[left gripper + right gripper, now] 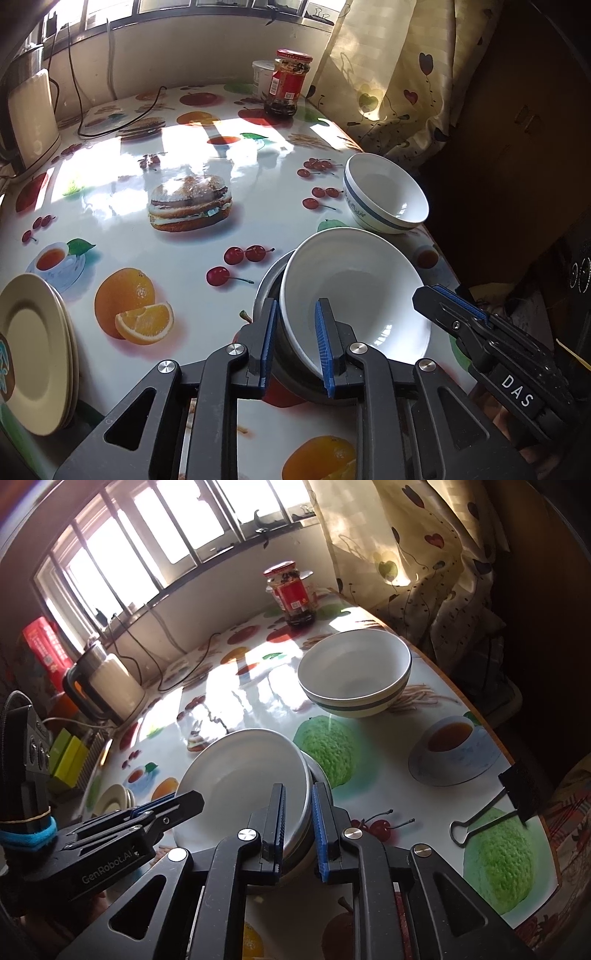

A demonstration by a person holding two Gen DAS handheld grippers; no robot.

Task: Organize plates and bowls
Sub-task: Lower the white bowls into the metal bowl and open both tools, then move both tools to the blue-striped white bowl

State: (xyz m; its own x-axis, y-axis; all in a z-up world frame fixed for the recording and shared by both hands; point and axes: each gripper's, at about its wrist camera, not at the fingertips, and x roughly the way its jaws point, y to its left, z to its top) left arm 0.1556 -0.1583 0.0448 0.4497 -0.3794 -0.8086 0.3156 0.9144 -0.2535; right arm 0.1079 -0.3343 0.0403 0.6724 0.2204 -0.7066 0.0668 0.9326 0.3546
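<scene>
A plain white bowl [354, 295] sits tilted inside a metal bowl [269, 288] near the table's right edge. My left gripper [295, 343] is shut on the near rims of the white bowl and the metal bowl together. My right gripper [298, 830] is shut on the opposite rim of the white bowl [240, 779]; its fingers [450, 306] show at the right of the left wrist view. A blue-banded white bowl [384, 195] stands farther back, also in the right wrist view [354, 675]. A stack of cream plates [33, 354] lies at the left.
A red-labelled jar [288, 83] and a white tub [264, 75] stand at the back by the curtain. An electric kettle [31, 118] with cables is at the back left. A black binder clip [513, 794] grips the tablecloth edge. The table [184, 158] has a glossy fruit-print cover.
</scene>
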